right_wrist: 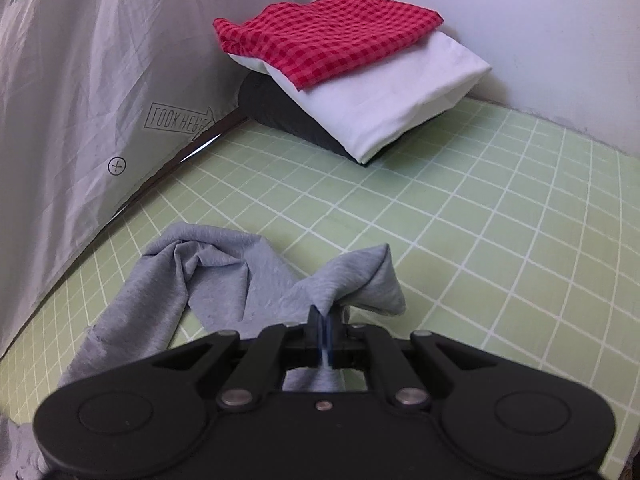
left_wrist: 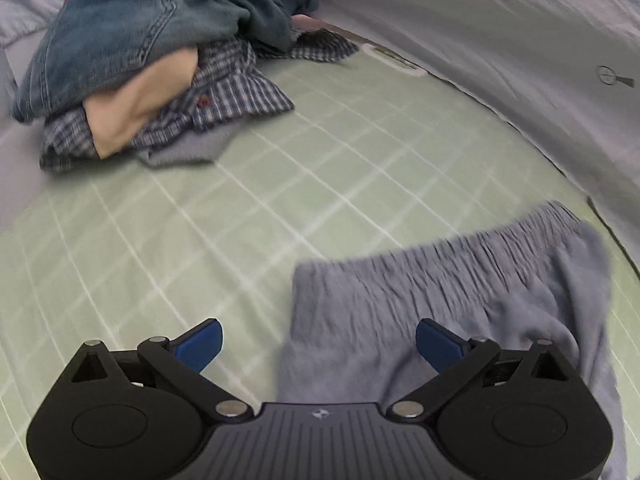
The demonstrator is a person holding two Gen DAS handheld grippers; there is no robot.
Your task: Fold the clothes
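Grey shorts (left_wrist: 440, 300) with a gathered elastic waistband lie on the green checked sheet (left_wrist: 200, 240) in the left wrist view. My left gripper (left_wrist: 319, 344) hovers open over their left edge, blue pads wide apart, nothing between them. In the right wrist view the same grey garment (right_wrist: 224, 276) lies crumpled, one leg trailing toward the lower left. My right gripper (right_wrist: 322, 322) is shut on a pinched fold of that grey fabric, which rises to a peak just past the fingertips.
A heap of jeans (left_wrist: 132, 28), a blue plaid shirt (left_wrist: 228, 92) and a beige garment (left_wrist: 148, 96) lies at the far left. A red checked cloth (right_wrist: 328, 36) rests on a white pillow (right_wrist: 384, 108). A grey printed curtain (right_wrist: 80, 100) borders the bed.
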